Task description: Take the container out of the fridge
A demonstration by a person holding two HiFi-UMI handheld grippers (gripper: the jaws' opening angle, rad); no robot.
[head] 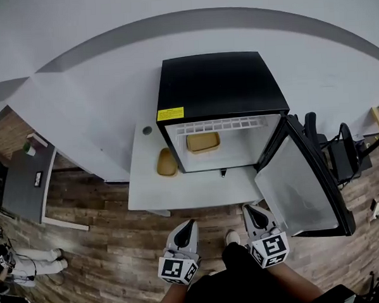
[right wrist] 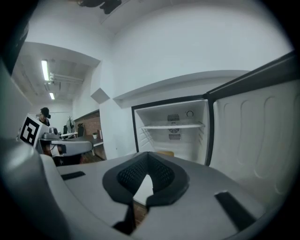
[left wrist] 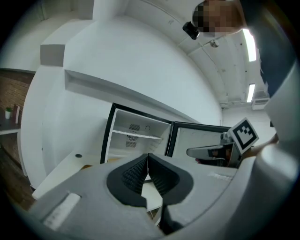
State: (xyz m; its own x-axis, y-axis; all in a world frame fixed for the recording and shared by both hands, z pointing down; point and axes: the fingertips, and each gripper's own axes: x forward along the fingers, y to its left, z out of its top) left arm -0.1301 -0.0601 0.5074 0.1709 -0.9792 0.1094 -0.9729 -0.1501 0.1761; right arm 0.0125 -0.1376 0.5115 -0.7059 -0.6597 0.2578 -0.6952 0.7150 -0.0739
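Observation:
A black mini fridge (head: 219,86) stands on a white table (head: 191,189) with its door (head: 302,186) swung open to the right. A tan container (head: 203,142) sits on the fridge floor, under a white wire shelf (head: 223,124). A sliver of the container (right wrist: 164,153) shows in the right gripper view. My left gripper (head: 189,224) and right gripper (head: 251,209) hover side by side in front of the table's near edge, well short of the fridge. Both are shut with nothing between the pads. The left gripper (left wrist: 148,157) and right gripper (right wrist: 148,154) point at the open fridge.
A second tan piece (head: 166,162) lies on the table left of the fridge, near a small round hole (head: 147,129). The open door juts out on the right. Office chairs (head: 332,146) stand behind it. A dark desk (head: 26,181) is at far left on the wood floor.

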